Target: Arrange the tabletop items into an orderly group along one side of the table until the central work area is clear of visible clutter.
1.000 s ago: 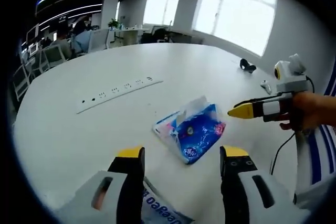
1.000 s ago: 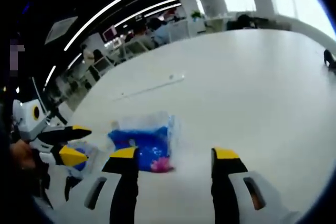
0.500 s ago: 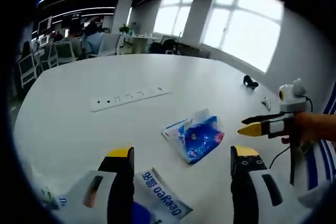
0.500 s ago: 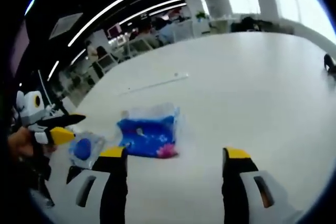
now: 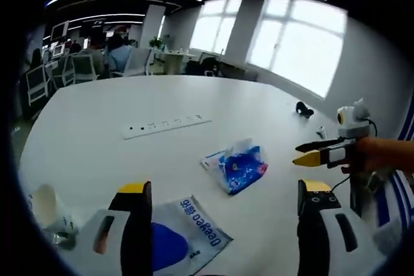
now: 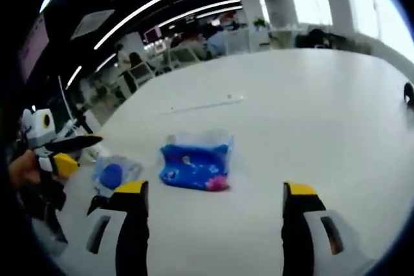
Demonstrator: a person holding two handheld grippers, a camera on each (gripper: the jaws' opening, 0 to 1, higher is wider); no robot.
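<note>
Tissue pack (image 5: pixel 236 167) between spread grippers

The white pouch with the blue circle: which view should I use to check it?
Use the left gripper view. The white pouch lies flat on the table just ahead of the left gripper, large enough to show its blue circle and printed text. The right gripper view shows it small and blurred, past the blue tissue pack.

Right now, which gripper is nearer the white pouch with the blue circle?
Left. The left gripper hangs open right over the white pouch; the right gripper is off beside the blue tissue pack, farther away.
</note>
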